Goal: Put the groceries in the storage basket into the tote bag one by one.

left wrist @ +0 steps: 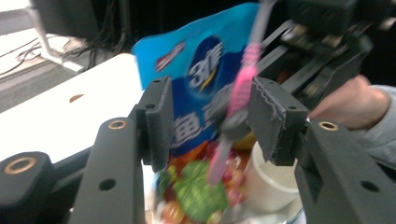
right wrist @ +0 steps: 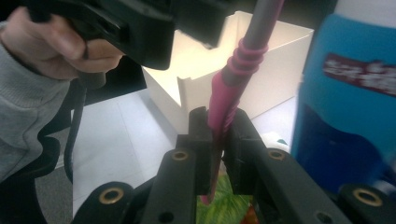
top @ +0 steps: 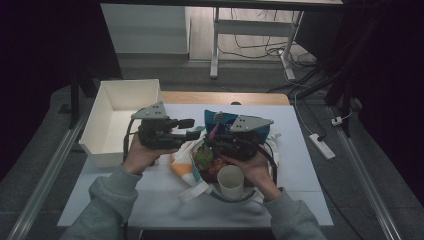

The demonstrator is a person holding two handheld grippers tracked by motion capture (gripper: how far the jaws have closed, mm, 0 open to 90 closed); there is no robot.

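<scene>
A slim pink-and-grey handle (right wrist: 231,84), like a toothbrush, stands upright with my right gripper (right wrist: 218,128) shut on its lower pink part. In the left gripper view the same handle (left wrist: 243,84) runs between the jaws of my left gripper (left wrist: 210,116), which is open, and lies close to its right-hand jaw. From above, both grippers meet over an open white bag: left gripper (top: 192,129), right gripper (top: 212,140). A blue snack pouch (top: 220,119) stands behind them. A colourful sweets packet (top: 205,157) and a white cup (top: 231,181) lie in the bag below.
An open white box (top: 120,107) sits on the table's left side, just beyond the left hand. The white table top (top: 300,150) has bare room to the right and in front. A power strip (top: 322,146) lies on the floor at the right.
</scene>
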